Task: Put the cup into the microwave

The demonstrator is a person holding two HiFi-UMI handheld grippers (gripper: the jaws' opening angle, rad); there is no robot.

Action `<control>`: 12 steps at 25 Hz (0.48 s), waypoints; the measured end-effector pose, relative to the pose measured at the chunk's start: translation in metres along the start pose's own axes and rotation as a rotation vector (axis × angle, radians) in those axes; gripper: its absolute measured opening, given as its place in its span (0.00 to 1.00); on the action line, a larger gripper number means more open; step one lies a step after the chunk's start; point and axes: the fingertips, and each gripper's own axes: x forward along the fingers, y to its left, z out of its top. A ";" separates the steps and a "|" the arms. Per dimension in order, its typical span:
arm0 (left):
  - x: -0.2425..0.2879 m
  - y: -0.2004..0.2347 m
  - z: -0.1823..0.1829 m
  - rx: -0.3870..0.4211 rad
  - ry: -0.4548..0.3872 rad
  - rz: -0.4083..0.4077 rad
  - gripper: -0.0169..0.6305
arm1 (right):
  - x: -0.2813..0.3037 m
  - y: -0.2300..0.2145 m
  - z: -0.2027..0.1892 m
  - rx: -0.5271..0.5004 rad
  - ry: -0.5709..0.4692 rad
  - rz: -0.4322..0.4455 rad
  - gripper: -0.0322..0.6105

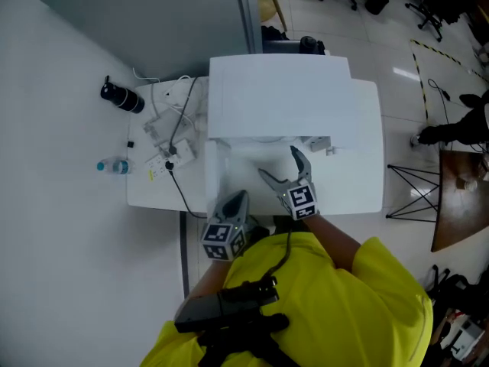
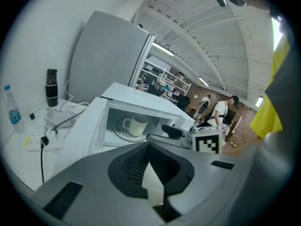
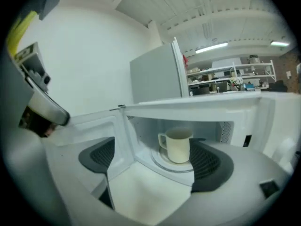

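White table [image 1: 145, 191] carries the microwave [image 1: 283, 98], its door [image 3: 91, 128] open. The cup [image 3: 178, 145] is set upright inside, so placing looks done. The right gripper [image 1: 278, 161] is held spread and empty at the opening; the left gripper [image 1: 238, 199] is held closed, idle.

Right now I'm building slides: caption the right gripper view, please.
Cream handled mug inside the open white microwave, seen past the right gripper's parted, empty jaws.

We see a cream, smooth-glazed ceramic cup [image 3: 179, 146], a glossy white box-shaped microwave [image 3: 197, 108], our matt grey plastic right gripper [image 3: 153, 157], its ribbed black pads [image 3: 209, 162].
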 end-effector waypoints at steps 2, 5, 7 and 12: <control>0.001 -0.005 0.000 0.009 -0.008 -0.023 0.02 | -0.027 0.013 0.014 0.012 -0.010 0.019 0.79; 0.001 -0.012 0.003 0.021 -0.023 -0.058 0.02 | -0.060 0.018 0.029 0.041 -0.015 0.008 0.74; -0.001 -0.018 0.004 0.029 -0.034 -0.085 0.02 | -0.079 0.019 0.041 0.063 -0.029 -0.008 0.72; -0.009 -0.030 0.002 0.053 -0.039 -0.139 0.02 | -0.121 0.024 0.062 0.123 -0.060 -0.059 0.55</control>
